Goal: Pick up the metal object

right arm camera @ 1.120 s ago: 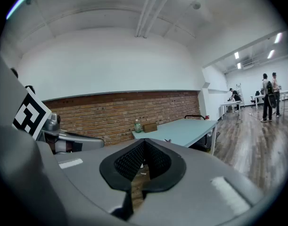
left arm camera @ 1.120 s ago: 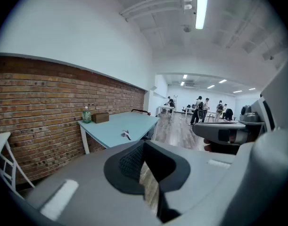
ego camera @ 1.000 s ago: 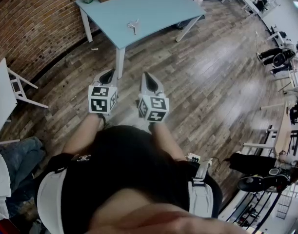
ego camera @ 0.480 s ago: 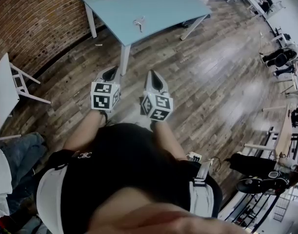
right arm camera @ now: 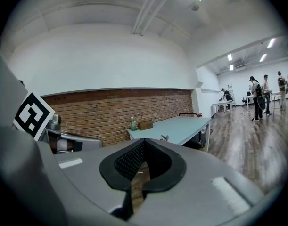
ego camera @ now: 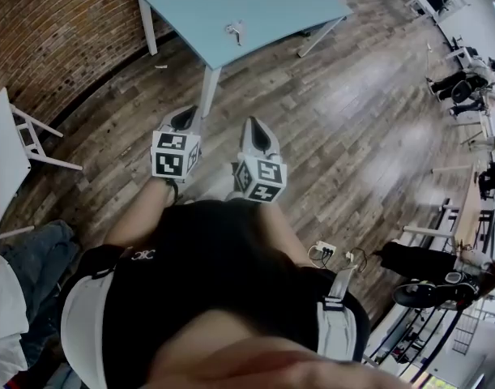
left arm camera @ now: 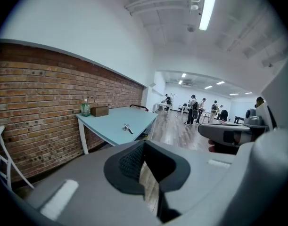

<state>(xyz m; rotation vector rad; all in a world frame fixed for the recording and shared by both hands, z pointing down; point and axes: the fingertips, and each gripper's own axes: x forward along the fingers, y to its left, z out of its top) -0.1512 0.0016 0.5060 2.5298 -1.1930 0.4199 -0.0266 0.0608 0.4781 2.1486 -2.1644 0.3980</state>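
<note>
The metal object (ego camera: 236,29) is small and silvery and lies on the light blue table (ego camera: 263,6) far ahead of me. It also shows in the left gripper view (left arm camera: 128,128) and in the right gripper view (right arm camera: 164,138). My left gripper (ego camera: 183,120) and right gripper (ego camera: 254,131) are held side by side at waist height over the wooden floor, well short of the table. Both are shut with nothing between their jaws, as the left gripper (left arm camera: 144,173) and right gripper (right arm camera: 136,175) show in their own views.
A green bottle (left arm camera: 85,108) and a brown box (left arm camera: 100,111) stand at the table's far end by the brick wall (ego camera: 44,39). A white folding chair (ego camera: 24,144) is at the left, a seated person's leg (ego camera: 28,254) beside me, people and desks at the far right.
The table and the metal object have slid slightly up and right in the head view. Both grippers keep side by side and shut.
</note>
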